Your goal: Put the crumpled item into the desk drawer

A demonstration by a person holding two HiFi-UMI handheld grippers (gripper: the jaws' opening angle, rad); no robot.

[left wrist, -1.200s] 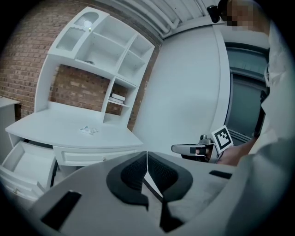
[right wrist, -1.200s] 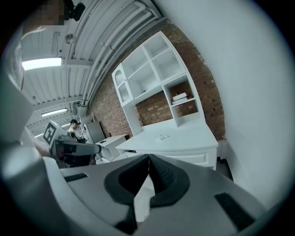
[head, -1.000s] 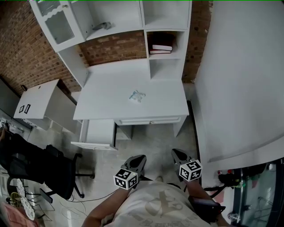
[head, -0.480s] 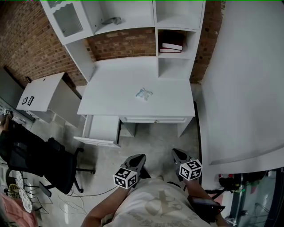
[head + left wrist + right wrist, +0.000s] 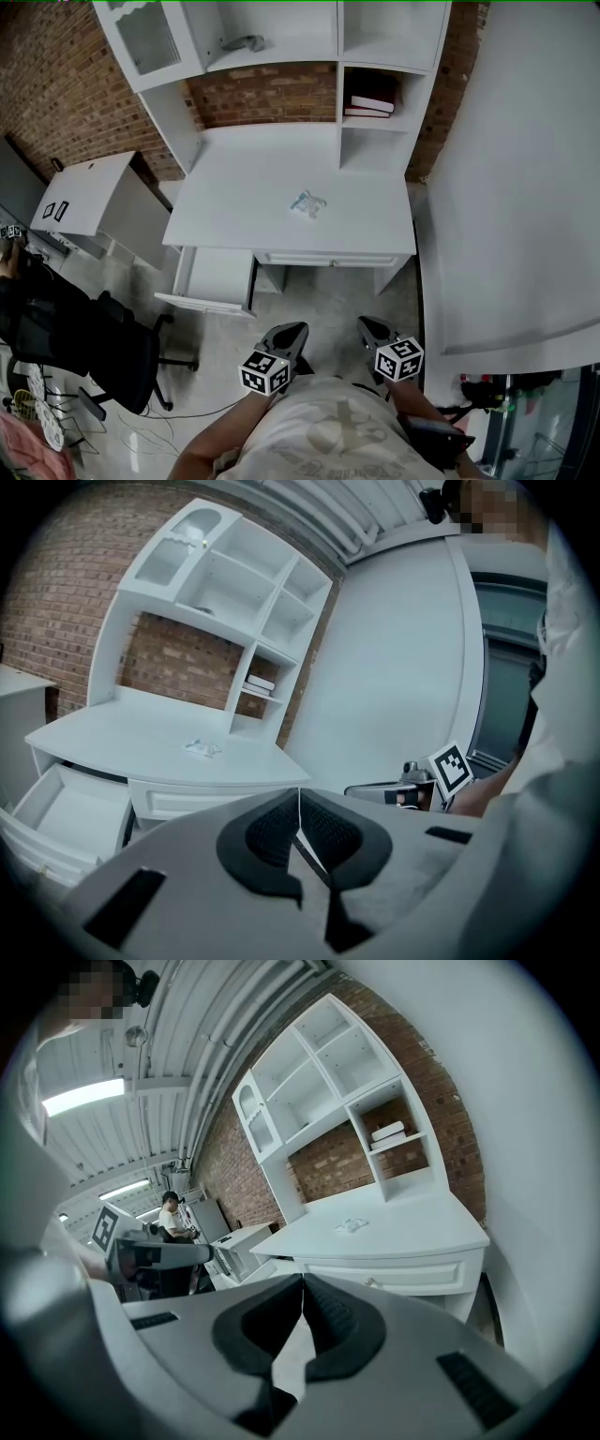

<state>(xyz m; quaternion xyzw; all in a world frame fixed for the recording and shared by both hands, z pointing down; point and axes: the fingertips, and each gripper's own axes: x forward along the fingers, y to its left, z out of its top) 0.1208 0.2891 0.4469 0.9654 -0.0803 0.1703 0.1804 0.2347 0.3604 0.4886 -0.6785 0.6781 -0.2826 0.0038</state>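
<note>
Left tool and right tool closed, empty: unless opened, you may shove the crumpled wad aside.

We read no words or numbers; white plastic cube on left gripper, and twin cube on right gripper, show only black square patterns.

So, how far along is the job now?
Done: the drawer stands open. In hand: nothing; the left gripper and right gripper are shut and empty, short of the desk. Left: grasp the crumpled item on the desk top and put it in the drawer.
</note>
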